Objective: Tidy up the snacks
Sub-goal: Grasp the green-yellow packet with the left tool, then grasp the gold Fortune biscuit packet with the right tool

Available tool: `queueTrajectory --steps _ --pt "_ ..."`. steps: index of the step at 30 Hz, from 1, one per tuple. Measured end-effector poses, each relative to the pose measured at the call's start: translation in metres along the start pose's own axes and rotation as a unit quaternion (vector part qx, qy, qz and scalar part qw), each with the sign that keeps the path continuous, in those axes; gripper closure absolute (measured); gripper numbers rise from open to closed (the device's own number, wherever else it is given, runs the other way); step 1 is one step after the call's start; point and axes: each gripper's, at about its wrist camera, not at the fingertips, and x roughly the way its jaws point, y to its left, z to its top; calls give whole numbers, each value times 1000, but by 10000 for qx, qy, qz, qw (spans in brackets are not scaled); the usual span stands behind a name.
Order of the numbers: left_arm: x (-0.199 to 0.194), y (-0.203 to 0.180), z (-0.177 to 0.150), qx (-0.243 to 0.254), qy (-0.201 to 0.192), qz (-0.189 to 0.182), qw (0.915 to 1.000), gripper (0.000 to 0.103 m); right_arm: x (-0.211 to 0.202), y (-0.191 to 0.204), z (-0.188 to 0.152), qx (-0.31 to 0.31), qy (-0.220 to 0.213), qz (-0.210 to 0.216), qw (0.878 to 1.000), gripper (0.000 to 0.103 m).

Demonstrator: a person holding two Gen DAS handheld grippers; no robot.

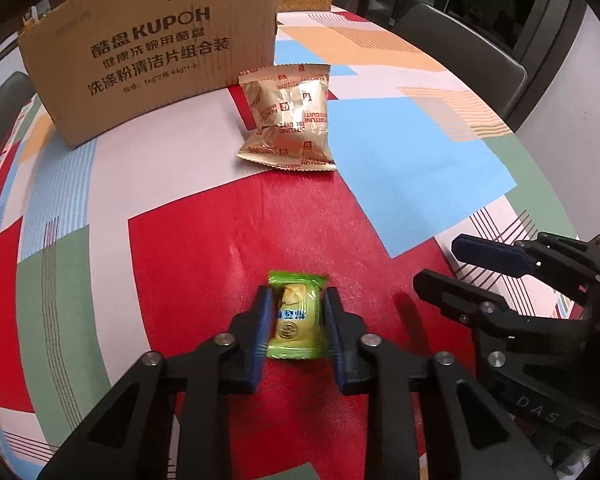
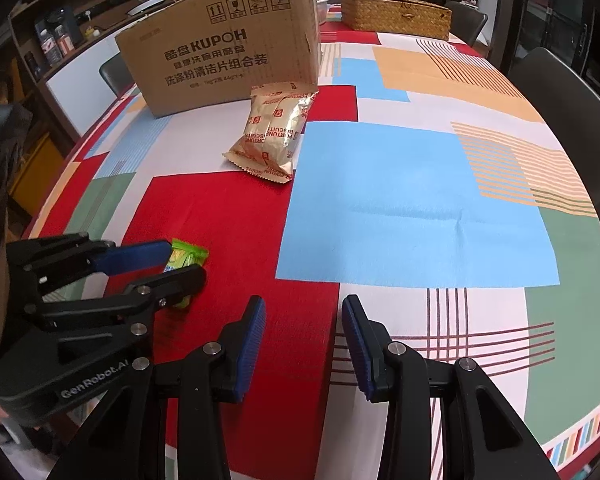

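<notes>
A small green and yellow wrapped snack (image 1: 297, 317) lies on the red patch of the tablecloth, and my left gripper (image 1: 296, 300) is shut on it, one blue pad against each side. From the right wrist view the same snack (image 2: 188, 255) shows between the left gripper's (image 2: 180, 258) fingers. A gold biscuit packet (image 1: 290, 116) lies further off, in front of a brown cardboard box (image 1: 148, 48). My right gripper (image 2: 304, 306) hovers open over the cloth with nothing between its pads; it is also seen as the right gripper (image 1: 440, 262) in the left wrist view.
A patterned tablecloth (image 2: 412, 200) covers the table. A woven basket (image 2: 396, 10) stands at the far end behind the box. Dark chairs (image 2: 560, 92) line the right edge. Shelves with bottles stand off to the left.
</notes>
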Motion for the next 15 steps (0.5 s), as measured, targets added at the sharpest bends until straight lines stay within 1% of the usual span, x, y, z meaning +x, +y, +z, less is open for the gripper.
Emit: queueTrajectory --steps 6,8,15 --pt "-3 7 0 -81 -55 -74 9999 82 1 3 4 -13 4 16 10000 62" --pt "-8 11 1 -120 -132 -87 9998 82 1 5 5 -26 2 34 10000 62" --pt "-27 24 10 -165 -500 71 9986 82 1 11 14 -59 -52 55 10000 62"
